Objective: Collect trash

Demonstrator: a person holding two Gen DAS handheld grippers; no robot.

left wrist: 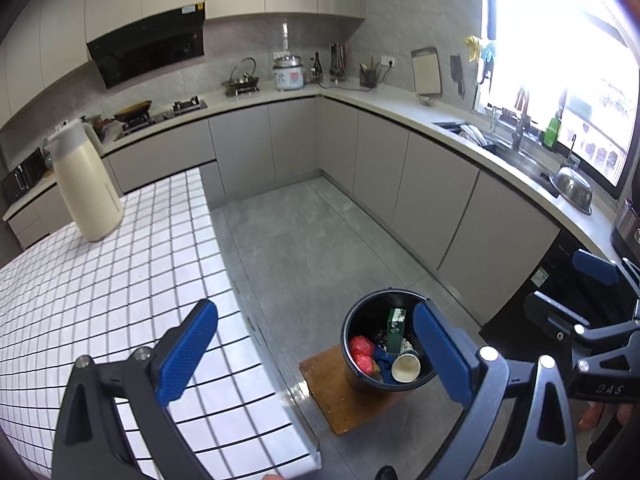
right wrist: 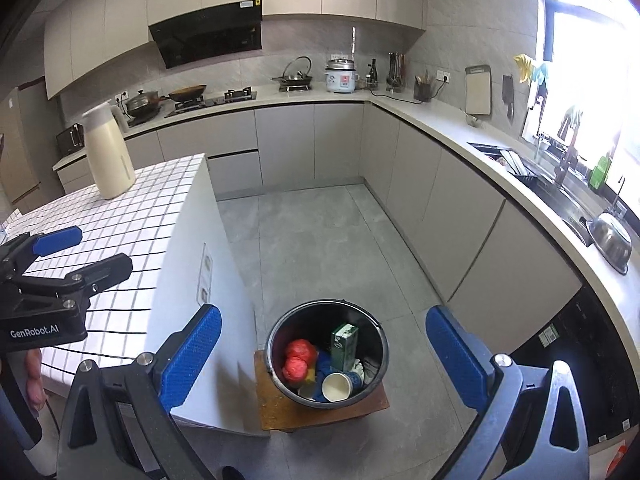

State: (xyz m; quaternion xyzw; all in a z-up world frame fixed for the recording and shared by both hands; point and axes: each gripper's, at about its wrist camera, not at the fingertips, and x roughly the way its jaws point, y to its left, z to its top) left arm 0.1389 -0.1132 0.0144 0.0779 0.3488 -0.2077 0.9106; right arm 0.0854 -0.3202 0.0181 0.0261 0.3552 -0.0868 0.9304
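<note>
A black bin [left wrist: 352, 316] [right wrist: 276, 332] stands on a low wooden board [left wrist: 344, 404] [right wrist: 280, 408] on the floor beside the table. Inside it lie a green carton [left wrist: 396, 330] [right wrist: 344, 346], a red crumpled wrapper [left wrist: 362, 352] [right wrist: 298, 356], a paper cup [left wrist: 406, 368] [right wrist: 336, 392] and a blue scrap [right wrist: 324, 364]. My left gripper [left wrist: 316, 356] hovers open above the table's edge, nothing between its blue pads. My right gripper [right wrist: 324, 360] is open too, high over the bin and empty. Each gripper shows in the other's view: the right gripper [left wrist: 568, 288], the left gripper [right wrist: 92, 252].
The white gridded table [left wrist: 100, 300] [right wrist: 120, 240] carries a cream jug [left wrist: 86, 184] [right wrist: 108, 152] at its far end. Grey cabinets and a counter [left wrist: 400, 104] wrap the back and right, with a sink [left wrist: 500, 148] and steel bowl [right wrist: 612, 240]. Grey floor [right wrist: 320, 240] lies between.
</note>
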